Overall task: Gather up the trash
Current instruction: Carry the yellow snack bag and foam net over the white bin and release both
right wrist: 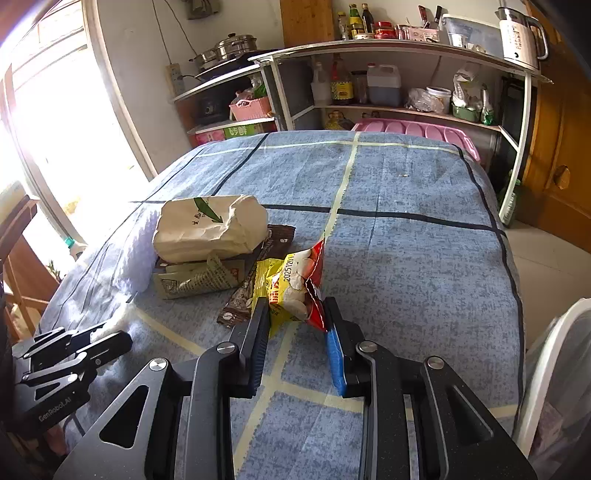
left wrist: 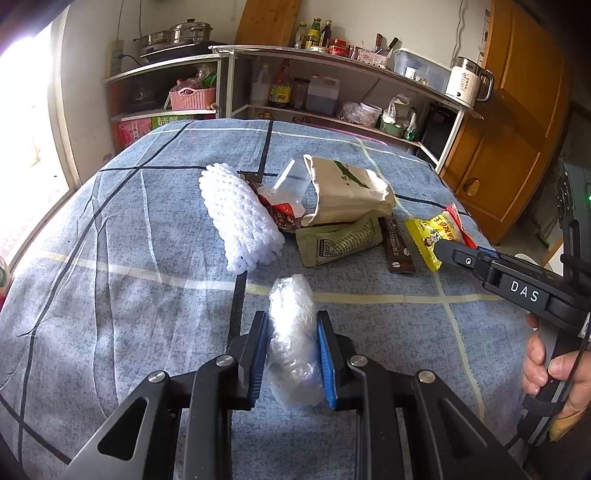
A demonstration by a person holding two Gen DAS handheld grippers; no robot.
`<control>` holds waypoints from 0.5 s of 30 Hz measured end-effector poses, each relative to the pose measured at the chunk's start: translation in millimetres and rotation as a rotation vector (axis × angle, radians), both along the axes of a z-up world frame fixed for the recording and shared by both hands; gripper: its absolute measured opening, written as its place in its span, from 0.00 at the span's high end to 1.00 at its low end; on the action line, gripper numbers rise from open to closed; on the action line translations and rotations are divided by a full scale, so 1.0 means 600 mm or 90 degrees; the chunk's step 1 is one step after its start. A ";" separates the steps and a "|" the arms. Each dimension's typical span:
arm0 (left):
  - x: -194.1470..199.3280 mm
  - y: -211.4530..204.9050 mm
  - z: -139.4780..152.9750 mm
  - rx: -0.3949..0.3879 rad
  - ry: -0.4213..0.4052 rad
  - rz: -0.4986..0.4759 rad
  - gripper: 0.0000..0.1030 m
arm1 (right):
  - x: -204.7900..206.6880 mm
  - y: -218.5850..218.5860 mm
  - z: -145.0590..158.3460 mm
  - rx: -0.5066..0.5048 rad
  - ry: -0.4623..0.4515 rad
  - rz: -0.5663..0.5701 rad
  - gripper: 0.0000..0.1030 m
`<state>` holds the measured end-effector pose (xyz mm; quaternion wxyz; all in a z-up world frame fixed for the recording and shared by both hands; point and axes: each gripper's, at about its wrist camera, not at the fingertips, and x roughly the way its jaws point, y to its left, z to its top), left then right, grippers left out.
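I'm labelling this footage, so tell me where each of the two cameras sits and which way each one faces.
Left wrist: on the left gripper, facing the shelves across the table; its fingers pinch a clear bag; the right gripper and hand show.
Right wrist: on the right gripper, facing the same way; its fingers straddle a yellow wrapper; the left gripper shows.
Shared: paper bag, yellow wrapper, kettle.

crumpled clear plastic [left wrist: 291,343], yellow snack wrapper [right wrist: 295,291]
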<state>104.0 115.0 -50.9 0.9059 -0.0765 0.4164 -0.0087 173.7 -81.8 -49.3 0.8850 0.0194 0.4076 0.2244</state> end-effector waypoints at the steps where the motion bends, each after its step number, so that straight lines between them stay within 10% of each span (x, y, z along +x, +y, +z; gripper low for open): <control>1: -0.001 -0.004 0.004 0.001 -0.003 -0.003 0.75 | -0.003 -0.003 0.002 0.003 -0.002 -0.002 0.71; 15: -0.020 -0.072 0.051 0.017 -0.039 -0.061 0.75 | -0.058 -0.060 0.039 0.023 -0.037 -0.036 0.71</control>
